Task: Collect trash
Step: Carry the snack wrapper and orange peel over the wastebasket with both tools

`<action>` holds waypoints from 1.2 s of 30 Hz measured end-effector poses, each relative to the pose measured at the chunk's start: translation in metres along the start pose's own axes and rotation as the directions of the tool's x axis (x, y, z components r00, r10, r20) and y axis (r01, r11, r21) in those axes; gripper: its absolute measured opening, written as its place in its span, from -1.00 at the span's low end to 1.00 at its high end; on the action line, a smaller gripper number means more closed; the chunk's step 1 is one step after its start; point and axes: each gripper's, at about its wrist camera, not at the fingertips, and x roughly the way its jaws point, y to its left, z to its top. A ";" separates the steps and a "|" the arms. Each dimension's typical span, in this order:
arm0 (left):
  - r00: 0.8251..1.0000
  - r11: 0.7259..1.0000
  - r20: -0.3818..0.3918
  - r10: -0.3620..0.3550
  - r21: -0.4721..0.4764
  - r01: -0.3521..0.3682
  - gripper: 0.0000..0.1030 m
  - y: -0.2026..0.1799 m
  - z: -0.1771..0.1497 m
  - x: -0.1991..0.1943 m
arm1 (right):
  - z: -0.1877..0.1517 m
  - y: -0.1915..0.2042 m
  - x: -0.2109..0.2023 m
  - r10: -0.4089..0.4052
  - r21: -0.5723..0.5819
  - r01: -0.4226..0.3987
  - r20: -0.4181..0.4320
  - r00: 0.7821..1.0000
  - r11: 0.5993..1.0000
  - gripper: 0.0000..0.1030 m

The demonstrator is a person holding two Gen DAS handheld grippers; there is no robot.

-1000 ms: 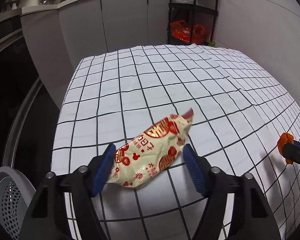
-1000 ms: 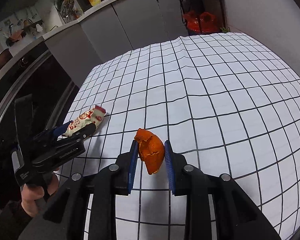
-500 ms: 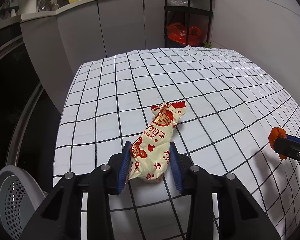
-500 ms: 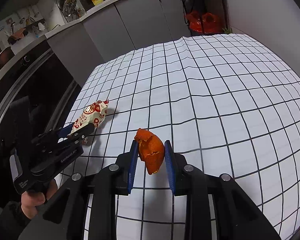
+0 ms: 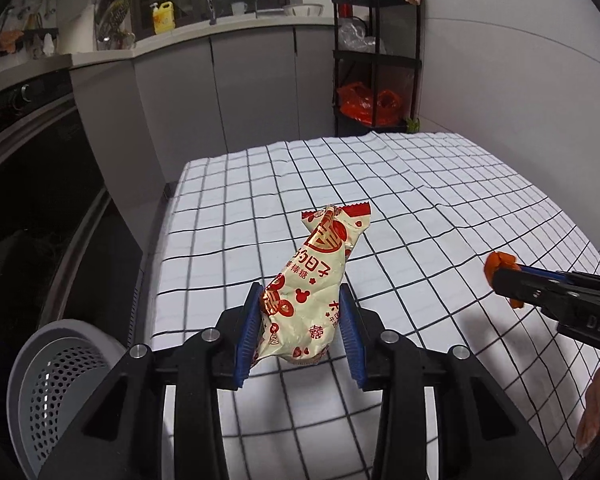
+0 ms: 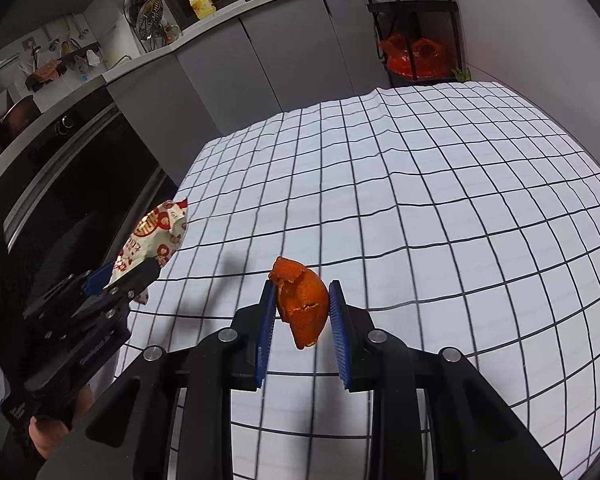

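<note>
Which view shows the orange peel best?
The right wrist view: the orange peel sits centred and whole in the right claw. The left wrist view shows only a sliver of it past that claw's tip, at the frame's right edge.

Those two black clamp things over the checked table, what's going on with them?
A person is clearing trash with a handheld gripper in each hand. The left gripper is shut on a red-and-cream snack wrapper, held above the checked tablecloth. The right gripper is shut on a piece of orange peel. A grey perforated bin sits low beside the table's left edge.
</note>
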 end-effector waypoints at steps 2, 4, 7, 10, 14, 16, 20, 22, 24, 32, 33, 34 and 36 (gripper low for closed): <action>1.000 1.000 0.020 0.009 -0.017 -0.008 -0.29 0.005 -0.002 -0.017 | 0.000 0.010 -0.002 0.013 -0.007 -0.013 0.004 1.000 1.000 -0.50; 0.999 0.999 0.038 0.017 -0.035 -0.016 -0.29 0.011 -0.005 -0.032 | -0.001 0.023 -0.006 0.033 -0.019 -0.033 0.011 0.999 0.999 -0.50; 0.997 0.997 0.065 0.045 -0.069 -0.041 -0.29 0.026 -0.011 -0.057 | -0.004 0.044 -0.011 0.061 -0.048 -0.060 0.022 0.998 0.997 -0.50; 0.994 0.991 0.073 0.081 -0.110 -0.073 -0.29 0.045 -0.019 -0.077 | -0.009 0.067 -0.010 0.088 -0.073 -0.087 0.015 0.996 0.994 -0.50; 0.988 0.979 0.073 0.136 -0.161 -0.123 -0.29 0.076 -0.030 -0.100 | -0.015 0.099 -0.008 0.135 -0.103 -0.133 0.005 0.991 0.986 -0.50; 0.983 0.971 0.065 0.172 -0.180 -0.158 -0.29 0.092 -0.039 -0.111 | -0.018 0.118 -0.008 0.159 -0.125 -0.157 0.001 0.987 0.980 -0.50; 0.973 0.955 0.041 0.226 -0.207 -0.213 -0.29 0.116 -0.055 -0.123 | -0.026 0.153 -0.007 0.181 -0.187 -0.178 -0.001 0.983 0.966 -0.50; 0.967 0.944 0.024 0.253 -0.224 -0.242 -0.29 0.129 -0.063 -0.129 | -0.032 0.171 -0.007 0.189 -0.223 -0.185 -0.003 0.982 0.957 -0.50; 0.963 0.935 0.008 0.270 -0.242 -0.260 -0.29 0.139 -0.070 -0.132 | -0.036 0.185 -0.006 0.199 -0.249 -0.195 -0.007 0.980 0.949 -0.50; 0.944 0.899 -0.032 0.330 -0.295 -0.324 -0.29 0.168 -0.092 -0.146 | -0.054 0.237 0.003 0.210 -0.336 -0.204 -0.019 0.977 0.919 -0.50; 0.941 0.895 -0.038 0.335 -0.301 -0.330 -0.29 0.172 -0.095 -0.147 | -0.057 0.243 0.005 0.207 -0.350 -0.201 -0.022 0.978 0.915 -0.50; 0.940 0.892 -0.042 0.339 -0.303 -0.335 -0.29 0.175 -0.097 -0.147 | -0.059 0.249 0.007 0.203 -0.363 -0.198 -0.024 0.979 0.910 -0.50; 0.937 0.886 -0.051 0.346 -0.310 -0.345 -0.29 0.180 -0.101 -0.148 | -0.061 0.259 0.014 0.195 -0.389 -0.190 -0.026 0.980 0.901 -0.50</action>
